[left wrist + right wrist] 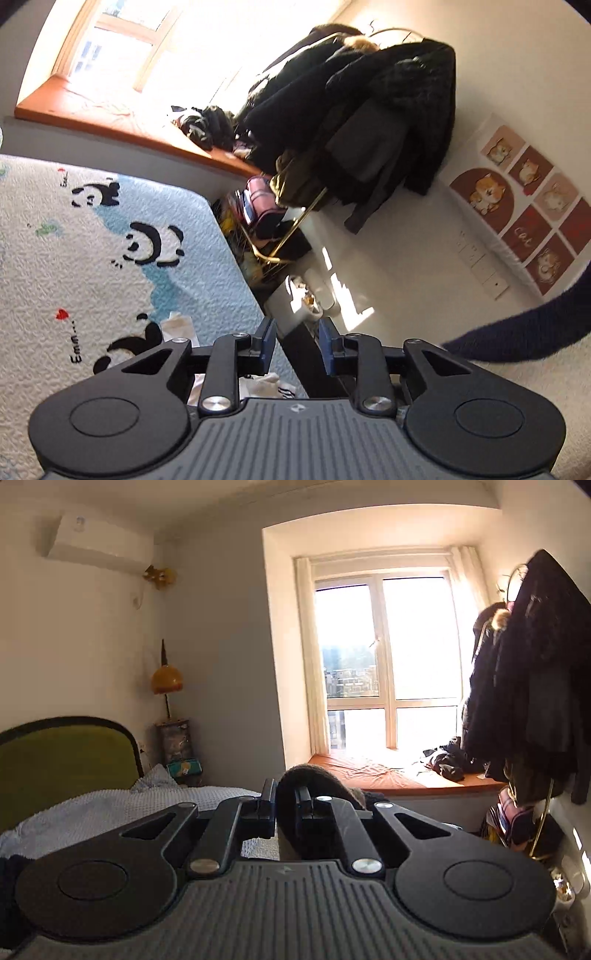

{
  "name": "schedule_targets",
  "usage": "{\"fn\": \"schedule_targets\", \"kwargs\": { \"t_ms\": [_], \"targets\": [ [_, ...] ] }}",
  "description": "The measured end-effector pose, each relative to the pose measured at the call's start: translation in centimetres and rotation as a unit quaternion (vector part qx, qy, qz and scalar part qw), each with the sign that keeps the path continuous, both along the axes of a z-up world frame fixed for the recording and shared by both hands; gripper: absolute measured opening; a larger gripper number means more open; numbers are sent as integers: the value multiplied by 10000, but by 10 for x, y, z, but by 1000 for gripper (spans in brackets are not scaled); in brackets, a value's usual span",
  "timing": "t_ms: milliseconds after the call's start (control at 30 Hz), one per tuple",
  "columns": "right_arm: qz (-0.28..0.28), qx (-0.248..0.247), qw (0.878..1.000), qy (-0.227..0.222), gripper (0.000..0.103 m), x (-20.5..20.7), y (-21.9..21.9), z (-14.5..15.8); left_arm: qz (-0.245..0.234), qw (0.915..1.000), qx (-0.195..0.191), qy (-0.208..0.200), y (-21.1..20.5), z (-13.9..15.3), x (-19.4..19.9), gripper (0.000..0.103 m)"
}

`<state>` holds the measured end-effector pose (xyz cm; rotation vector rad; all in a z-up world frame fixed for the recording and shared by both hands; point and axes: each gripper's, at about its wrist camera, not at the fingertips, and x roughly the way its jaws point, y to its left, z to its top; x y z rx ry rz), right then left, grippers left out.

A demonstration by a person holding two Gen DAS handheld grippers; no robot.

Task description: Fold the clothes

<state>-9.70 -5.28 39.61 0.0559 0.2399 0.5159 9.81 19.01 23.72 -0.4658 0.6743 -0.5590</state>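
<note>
Right hand-held gripper [284, 814] pinches a dark knit garment [314, 779]; left hand-held gripper [297, 345] is spread and holds nothing.
Raised above the bed [74, 266], the garment looks soft, light and floppy, best taken by an edge. Panda quilt, sunny window [384, 657], coat rack [354, 122].
</note>
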Motion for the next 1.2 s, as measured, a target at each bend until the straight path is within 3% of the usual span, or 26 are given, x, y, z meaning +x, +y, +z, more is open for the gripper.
{"fn": "schedule_targets", "kwargs": {
  "t_ms": [100,167,267,367,433,500,533,600,667,767,933,1067,1100,1200],
  "targets": [
    [203,-475,9985,178,9,-6,69,-17,30,9999,-112,-17,52,1,-28,38],
    [233,-537,9976,357,9,-8,101,-49,98,9998,-142,119,89,-16,-48,42],
    [241,-179,9951,943,9,-7,154,-125,321,9986,35,417,155,-60,-90,42],
    [290,-87,9894,1419,9,-15,215,-221,591,9941,393,814,217,-113,-136,43],
    [306,-93,9801,1959,9,-26,256,-289,738,9877,721,1175,257,-156,-166,45],
    [375,-179,9623,2686,4,-38,293,-355,864,9787,933,1611,288,-196,-191,45],
    [545,-38,9475,3150,0,-47,309,-389,915,9747,978,1791,298,-212,-201,45],
    [831,-106,9260,3680,0,-66,338,-425,992,9667,1039,2117,313,-242,-218,45],
    [1094,-641,9295,3463,1,-81,355,-432,1006,9628,1028,2289,313,-262,-227,45],
    [839,-747,9380,3281,2,-73,319,-428,922,9643,938,2300,286,-276,-222,45],
    [-663,-975,9391,3228,7,-14,186,-438,538,9754,989,1895,204,-287,-199,47],
    [-1675,-729,9294,3206,16,39,67,-458,730,9687,900,2194,145,-319,-195,47],
    [-1888,-606,9255,3227,23,52,39,-463,842,9660,826,2299,134,-329,-195,47],
    [-1963,-353,9166,3466,29,81,-21,-488,1123,9601,801,2432,104,-353,-194,47]
  ]
}}
